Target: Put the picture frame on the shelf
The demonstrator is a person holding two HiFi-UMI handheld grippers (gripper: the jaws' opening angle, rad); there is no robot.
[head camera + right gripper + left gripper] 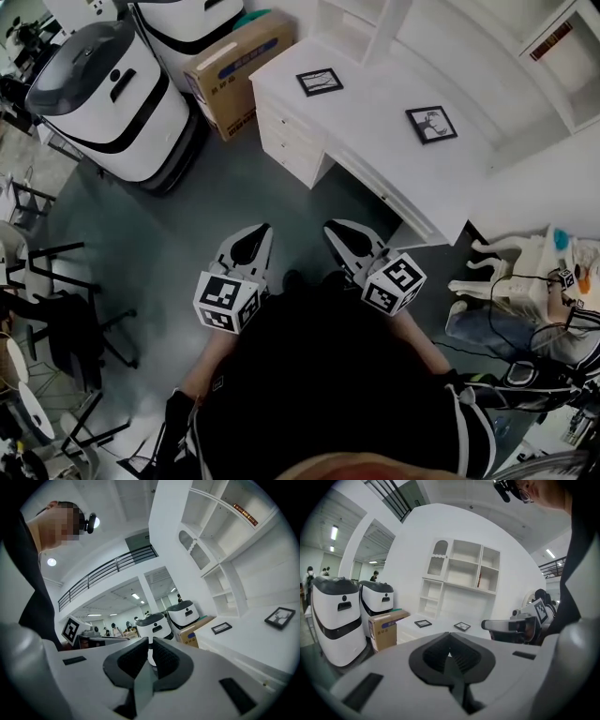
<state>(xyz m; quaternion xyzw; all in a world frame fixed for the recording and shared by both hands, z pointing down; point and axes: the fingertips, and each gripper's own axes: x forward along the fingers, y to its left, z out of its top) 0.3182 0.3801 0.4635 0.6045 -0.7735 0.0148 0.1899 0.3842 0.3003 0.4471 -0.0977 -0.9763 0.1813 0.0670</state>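
Task not started, as far as visible: no frame picked up, nothing on the shelf yet. Left to do: reach, grip, lift, place.

Shelf stands on the white desk, ahead of both grippers, beyond the frames.

Two pic frames lie flat on the desk, well apart from the grippers: far frame straight ahead, near frame ahead and to the right of the R gripper. Can't tell which one is meant.

L gripper: jaws fully together, empty, touching nothing. R gripper: jaws closed w/ only a sliver btwn pads, empty too.
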